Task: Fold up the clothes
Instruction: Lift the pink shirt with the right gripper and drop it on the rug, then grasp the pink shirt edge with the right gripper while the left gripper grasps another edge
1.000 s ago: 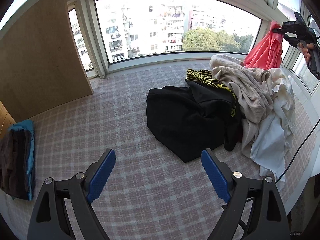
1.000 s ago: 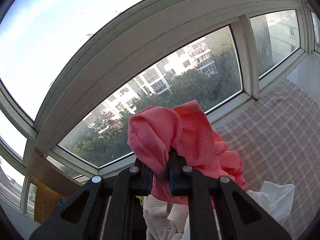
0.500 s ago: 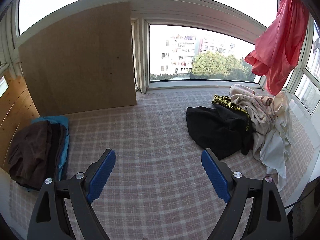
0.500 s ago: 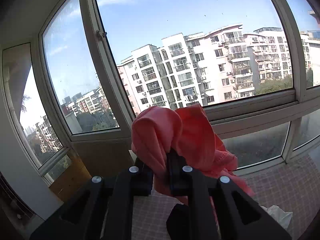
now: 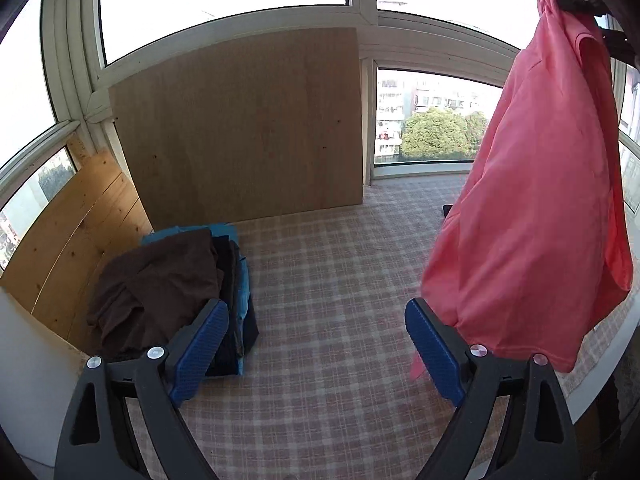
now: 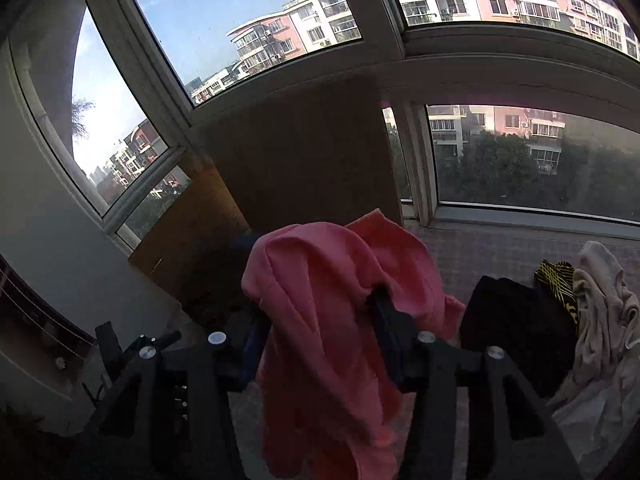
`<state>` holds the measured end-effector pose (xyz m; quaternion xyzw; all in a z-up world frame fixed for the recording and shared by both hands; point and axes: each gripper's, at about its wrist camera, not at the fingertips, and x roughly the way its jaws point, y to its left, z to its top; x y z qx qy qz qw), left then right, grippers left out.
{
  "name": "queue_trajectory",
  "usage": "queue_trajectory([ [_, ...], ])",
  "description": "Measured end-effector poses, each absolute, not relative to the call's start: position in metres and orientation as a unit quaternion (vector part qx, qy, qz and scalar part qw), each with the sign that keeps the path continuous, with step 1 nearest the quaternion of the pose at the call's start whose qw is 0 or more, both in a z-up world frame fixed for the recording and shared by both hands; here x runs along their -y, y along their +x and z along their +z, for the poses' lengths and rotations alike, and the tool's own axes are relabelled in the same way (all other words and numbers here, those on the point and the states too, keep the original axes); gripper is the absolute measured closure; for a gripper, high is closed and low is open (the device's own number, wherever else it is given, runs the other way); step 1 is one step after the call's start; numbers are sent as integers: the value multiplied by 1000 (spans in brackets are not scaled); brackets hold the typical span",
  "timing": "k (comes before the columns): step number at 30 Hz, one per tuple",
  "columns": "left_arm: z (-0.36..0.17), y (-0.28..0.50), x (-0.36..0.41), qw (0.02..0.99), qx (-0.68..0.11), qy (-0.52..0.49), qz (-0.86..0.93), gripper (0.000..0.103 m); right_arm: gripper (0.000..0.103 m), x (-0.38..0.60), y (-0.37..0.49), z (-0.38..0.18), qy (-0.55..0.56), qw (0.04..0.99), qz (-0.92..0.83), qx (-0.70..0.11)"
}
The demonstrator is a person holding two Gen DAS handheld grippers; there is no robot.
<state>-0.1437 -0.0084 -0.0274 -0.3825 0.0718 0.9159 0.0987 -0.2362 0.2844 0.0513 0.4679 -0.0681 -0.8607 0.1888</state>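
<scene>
The pink garment (image 5: 536, 200) hangs in the air from the right claw (image 6: 316, 316), whose 2 fingers are clamped on a bunched fold near the cloth's top edge. Its long axis runs close to vertical, the gripped end up and the loose hem pointing down toward the checked surface (image 5: 328, 280). In the left wrist view the cloth fills the right side, and its lower hem drops just beside, and partly in front of, the right finger (image 5: 434, 348) of the left claw (image 5: 316, 344).

The left claw stands apart, with nothing between its blue pads. The garment lies up and to the right of it, so the free hem is the nearer part for that claw, while the top is held by the right one.

A stack of dark and blue clothes (image 5: 176, 292) sits at the left by the wooden boards (image 5: 240, 128); whether it is neatly folded cannot be told. A loose heap of black and cream clothes (image 6: 560, 320) lies at the right, well apart from the stack.
</scene>
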Motion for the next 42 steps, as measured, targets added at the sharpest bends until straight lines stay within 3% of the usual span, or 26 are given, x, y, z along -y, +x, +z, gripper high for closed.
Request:
queue_trajectory([
  [2,-42,-146,23,90,-79,-399,909,13,53,-264,-238,-27,544,142,-826,36],
  [7,-80,-145,33,93,-109,-433,890,13,53,-277,-169,-126,581,140,-798,77],
  [10,-96,-155,12,109,-132,-442,881,13,53,-266,-128,-179,609,155,-776,57],
  [14,-119,-170,-16,129,-163,-453,867,13,53,-258,-90,-218,620,156,-764,89],
  [24,-170,-221,-83,186,-217,-489,824,13,53,-239,-81,-237,606,159,-779,-2],
  [30,-205,-256,-134,216,-251,-517,789,13,54,-249,-80,-240,605,173,-777,20],
  [31,-210,-259,-139,214,-263,-516,787,15,58,-251,-81,-239,605,177,-776,27],
  [32,-213,-261,-142,212,-268,-515,786,17,75,-255,-81,-238,606,180,-774,38],
  [33,-213,-265,-141,208,-262,-518,787,21,84,-258,-81,-236,605,184,-773,49],
  [36,-202,-269,-125,194,-233,-518,800,28,91,-270,-82,-225,602,192,-771,75],
  [42,-174,-239,-76,198,-198,-513,812,29,95,-309,-77,-178,564,217,-783,147],
])
